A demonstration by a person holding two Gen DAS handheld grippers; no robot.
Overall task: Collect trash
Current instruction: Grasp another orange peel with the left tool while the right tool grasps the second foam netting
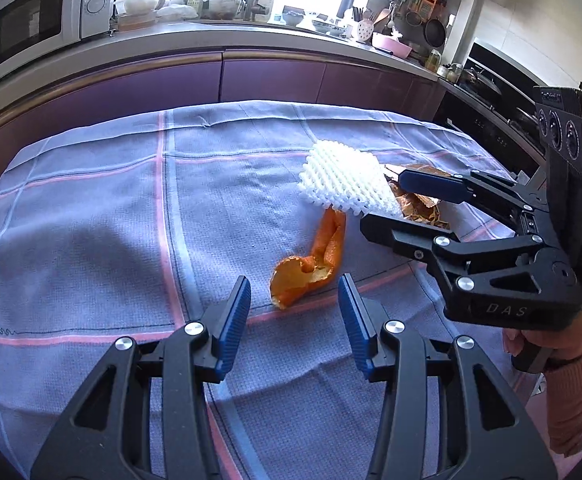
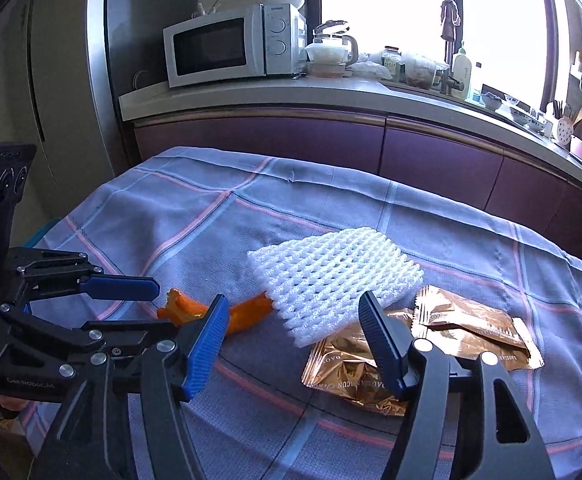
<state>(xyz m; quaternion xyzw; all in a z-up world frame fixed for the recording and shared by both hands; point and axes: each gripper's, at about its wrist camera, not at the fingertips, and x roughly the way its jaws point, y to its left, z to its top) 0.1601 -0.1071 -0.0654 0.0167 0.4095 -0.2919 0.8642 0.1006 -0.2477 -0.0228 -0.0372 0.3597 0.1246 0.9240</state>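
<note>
Trash: one orange peel (image 1: 311, 268), one foam net (image 2: 331, 276), two foil wrappers (image 2: 475, 328).

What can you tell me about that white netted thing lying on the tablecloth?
The white foam net is a soft mesh sleeve, the sort that cushions fruit, with a grid of small open holes. It lies flattened on the blue checked tablecloth. One edge overlaps the gold foil wrappers; its near end seems to cover the tip of the orange peel. Neither gripper touches it: the right gripper hovers open just in front of it.
</note>
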